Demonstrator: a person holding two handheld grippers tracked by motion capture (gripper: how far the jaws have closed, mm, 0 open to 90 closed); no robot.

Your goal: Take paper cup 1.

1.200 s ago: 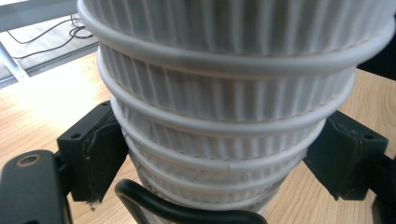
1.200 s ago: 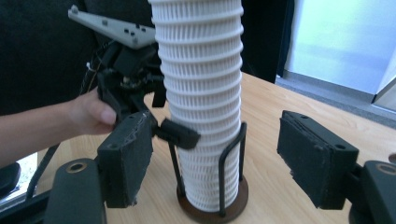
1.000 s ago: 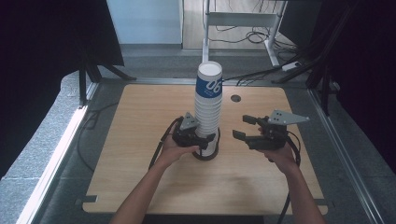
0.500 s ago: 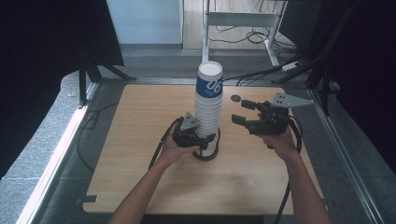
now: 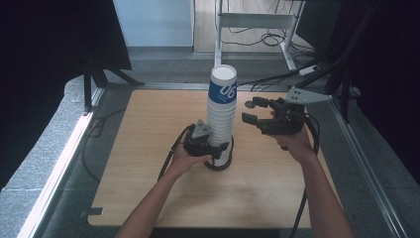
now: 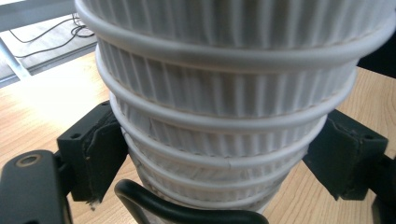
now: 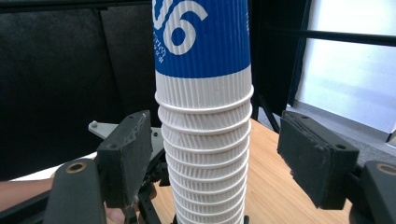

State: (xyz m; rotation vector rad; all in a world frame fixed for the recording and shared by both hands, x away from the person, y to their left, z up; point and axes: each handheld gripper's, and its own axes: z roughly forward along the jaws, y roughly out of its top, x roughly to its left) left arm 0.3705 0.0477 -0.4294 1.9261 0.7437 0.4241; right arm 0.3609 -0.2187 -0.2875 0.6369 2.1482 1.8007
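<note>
Your left gripper [image 5: 218,148] is closed around the bottom of the stack of paper cups [image 5: 222,116], its pads pressing on the ribbed white walls. Your right gripper [image 5: 251,110] has its jaws wide apart, in the air just beside the upper half of the stack, not touching it. The stack stands upright near the middle of the wooden tabletop [image 5: 148,144]. Each cup sits inside the one below; the top cup [image 5: 223,84] has a blue band. Behind the tabletop you see a white metal frame [image 5: 257,22] and cables [image 5: 270,37] on the floor.
</note>
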